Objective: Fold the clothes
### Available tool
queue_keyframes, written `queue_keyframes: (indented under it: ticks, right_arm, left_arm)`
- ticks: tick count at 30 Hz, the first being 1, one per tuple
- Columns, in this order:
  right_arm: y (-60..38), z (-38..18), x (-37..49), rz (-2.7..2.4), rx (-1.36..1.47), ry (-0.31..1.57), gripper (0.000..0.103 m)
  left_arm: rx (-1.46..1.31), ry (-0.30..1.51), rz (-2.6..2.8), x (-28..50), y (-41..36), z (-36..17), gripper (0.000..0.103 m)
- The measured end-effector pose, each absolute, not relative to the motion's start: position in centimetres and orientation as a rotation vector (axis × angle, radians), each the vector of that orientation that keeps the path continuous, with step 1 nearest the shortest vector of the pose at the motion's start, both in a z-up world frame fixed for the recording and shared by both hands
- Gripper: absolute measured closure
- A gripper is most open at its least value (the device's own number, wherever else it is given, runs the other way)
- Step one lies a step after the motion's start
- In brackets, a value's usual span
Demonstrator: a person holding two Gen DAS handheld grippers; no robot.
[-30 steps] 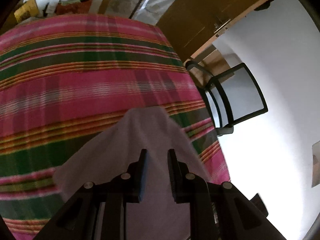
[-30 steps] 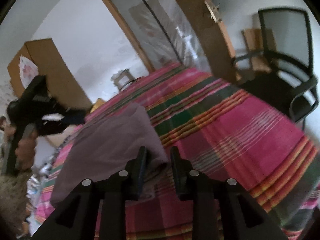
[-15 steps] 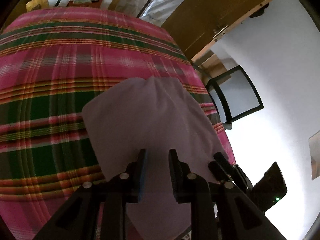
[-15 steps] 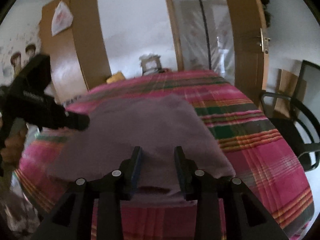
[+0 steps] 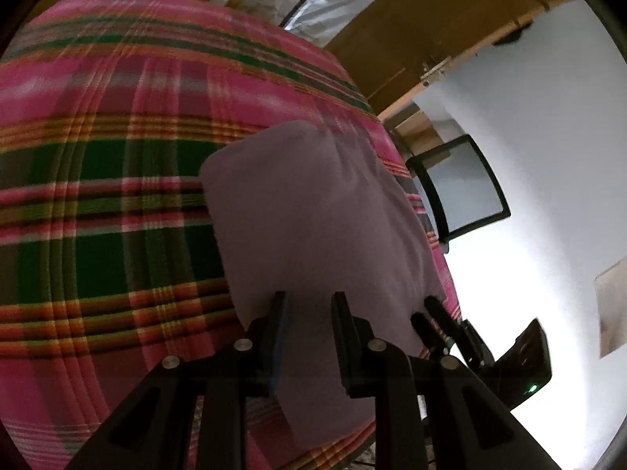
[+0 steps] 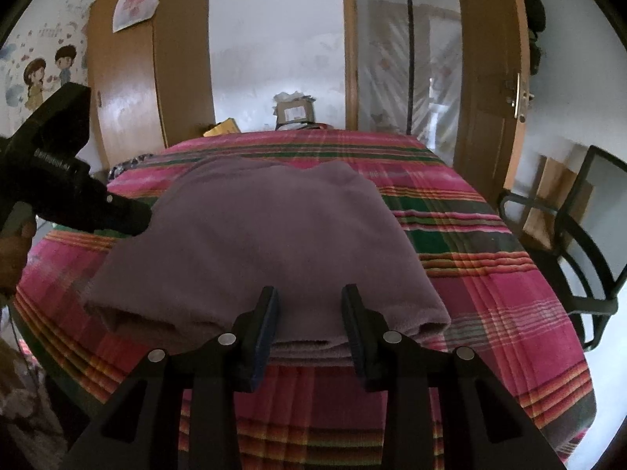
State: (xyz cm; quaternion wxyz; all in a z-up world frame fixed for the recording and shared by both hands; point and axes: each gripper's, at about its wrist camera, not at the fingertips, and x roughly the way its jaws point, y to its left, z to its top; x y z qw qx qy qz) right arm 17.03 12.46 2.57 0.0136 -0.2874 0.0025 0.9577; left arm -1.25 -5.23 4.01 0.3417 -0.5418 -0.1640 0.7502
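Mauve garment [image 6: 270, 243] lies on the plaid bed cover [image 6: 490, 286], near the bed's front edge. It is doubled over into a rough rectangle: rolled fold edge along the near side, at least two layers showing there, a lower layer peeking out beneath. Far edge uneven, with a small peak and dip.

Right gripper [image 6: 309, 313]: jaws parted, nothing between them, tips at the near folded edge. Left gripper [image 5: 307, 319]: jaws also parted; cloth runs under and between the fingers, but no pinch is visible. In the right view its black nose touches or nearly touches the garment's left side.

Judgement: scene fits either a fold just laid down and released, or a fresh grasp being lined up for another fold. Either way, good work here means keeping the layers stacked square, smoothing the far edge flat, and taking any pinch through all layers at a corner so the lower one doesn't drag.

Materials: garment soft, matte, fleecy-looking knit, thick enough to hold a rounded fold. Cover is a woven pink, green and orange plaid, flat and taut. Black mesh chair [image 6: 588, 235] stands beside the bed.
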Motion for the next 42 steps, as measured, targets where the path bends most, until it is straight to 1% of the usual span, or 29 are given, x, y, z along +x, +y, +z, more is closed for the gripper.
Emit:
queue_keyframes:
  ticks: [5,7,10,13,16,21,24,26,29,36,40,42]
  right_arm:
    - [11.8,2.8,17.2,2.956,-0.902,-0.051,0.067]
    - [11.9,3.1,17.2,2.952,-0.900,-0.037,0.067]
    - [12.8,4.2,17.4,2.961,-0.862,0.004,0.066]
    - [14.5,5.5,16.9,2.968,-0.824,0.076,0.063]
    - [17.1,6.9,15.2,2.959,-0.788,0.145,0.061]
    - [20.8,8.2,10.3,2.988,-0.873,0.196,0.061]
    - [21.5,8.1,7.4,3.078,-0.998,0.193,0.061]
    - [21.8,7.6,5.4,3.097,-1.057,0.175,0.061]
    - [22.3,7.1,2.6,3.136,-1.117,0.197,0.061]
    - [23.7,5.0,-3.5,3.172,-1.320,0.324,0.061]
    - [24.1,3.4,-5.9,3.217,-1.454,0.484,0.061]
    - [24.1,3.0,-6.4,3.223,-1.469,0.517,0.061]
  left_arm:
    - [-1.386,-0.446,2.002,-2.0,-5.9,4.5,0.080]
    - [-1.381,-0.492,2.030,-2.9,-6.6,4.6,0.076]
    - [-1.370,-0.543,2.085,-4.2,-7.6,4.8,0.074]
    - [-1.328,-0.542,2.147,-5.4,-7.9,5.4,0.074]
    - [-1.325,-0.555,2.136,-6.0,-7.7,5.2,0.072]
    - [-1.355,-0.515,2.112,-6.4,-7.1,4.2,0.072]
    - [-1.340,-0.516,2.103,-6.8,-6.9,4.3,0.071]
    - [-1.331,-0.500,2.137,-7.1,-6.8,4.4,0.071]
    - [-1.346,-0.507,2.131,-7.7,-6.9,4.0,0.071]
    - [-1.379,-0.526,2.114,-9.2,-6.8,2.9,0.070]
    - [-1.390,-0.520,2.109,-9.9,-6.6,2.4,0.070]
    - [-1.410,-0.510,2.090,-10.4,-6.3,2.1,0.070]
